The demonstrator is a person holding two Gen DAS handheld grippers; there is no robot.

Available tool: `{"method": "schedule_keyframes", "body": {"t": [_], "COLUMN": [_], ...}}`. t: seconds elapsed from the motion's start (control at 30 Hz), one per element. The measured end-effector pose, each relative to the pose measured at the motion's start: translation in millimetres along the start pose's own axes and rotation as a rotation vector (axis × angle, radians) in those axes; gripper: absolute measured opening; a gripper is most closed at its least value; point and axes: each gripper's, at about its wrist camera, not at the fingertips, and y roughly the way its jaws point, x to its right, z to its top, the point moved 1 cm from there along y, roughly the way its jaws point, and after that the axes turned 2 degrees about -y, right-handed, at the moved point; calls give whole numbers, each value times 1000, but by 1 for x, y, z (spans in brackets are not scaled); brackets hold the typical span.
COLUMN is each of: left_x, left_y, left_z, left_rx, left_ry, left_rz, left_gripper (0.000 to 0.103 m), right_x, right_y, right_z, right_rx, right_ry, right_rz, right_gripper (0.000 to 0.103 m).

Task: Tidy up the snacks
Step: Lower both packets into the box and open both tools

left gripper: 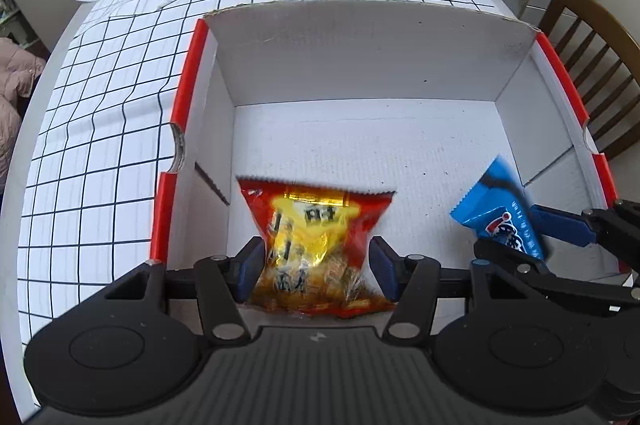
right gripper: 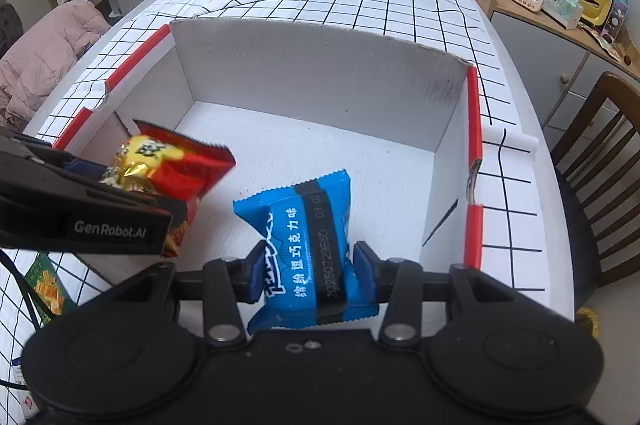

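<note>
A white cardboard box [left gripper: 360, 37] with red rims stands open on the checked tablecloth; it also shows in the right wrist view [right gripper: 312, 65]. My left gripper [left gripper: 316, 267] is shut on a red and yellow snack bag [left gripper: 316, 237] and holds it over the box's near left part. My right gripper [right gripper: 308, 273] is shut on a blue snack packet [right gripper: 308, 245] over the box's near right part. The blue packet [left gripper: 500, 209] and the right gripper's fingers [left gripper: 560, 225] show at the right in the left wrist view. The red bag [right gripper: 176, 161] shows at the left in the right wrist view.
A green snack pack [right gripper: 46, 289] lies on the cloth outside the box's near left corner. A wooden chair [right gripper: 592, 161] stands at the table's right. A cabinet with clutter [right gripper: 560, 1] is at the back right. A pink jacket [right gripper: 48, 41] lies at the left.
</note>
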Motion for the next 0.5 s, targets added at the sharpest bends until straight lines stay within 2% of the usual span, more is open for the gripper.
{"method": "schedule_keyframes", "body": {"t": [0.2,0.5], "left_x": [-5,-13], "left_y": [-11,-47], "left_z": [-4,-13], "left_rx": [21,83], "left_ry": [-24,-65], "left_rz": [-6,-46], "left_gripper": [57,57], "right_x": [-2,2], "right_y": [-6,-42], "right_z": [0,2], "right_rx": [28,93], "right_ry": [-13,26], "right_rz": [-16,1], "right_gripper": [44,44]}}
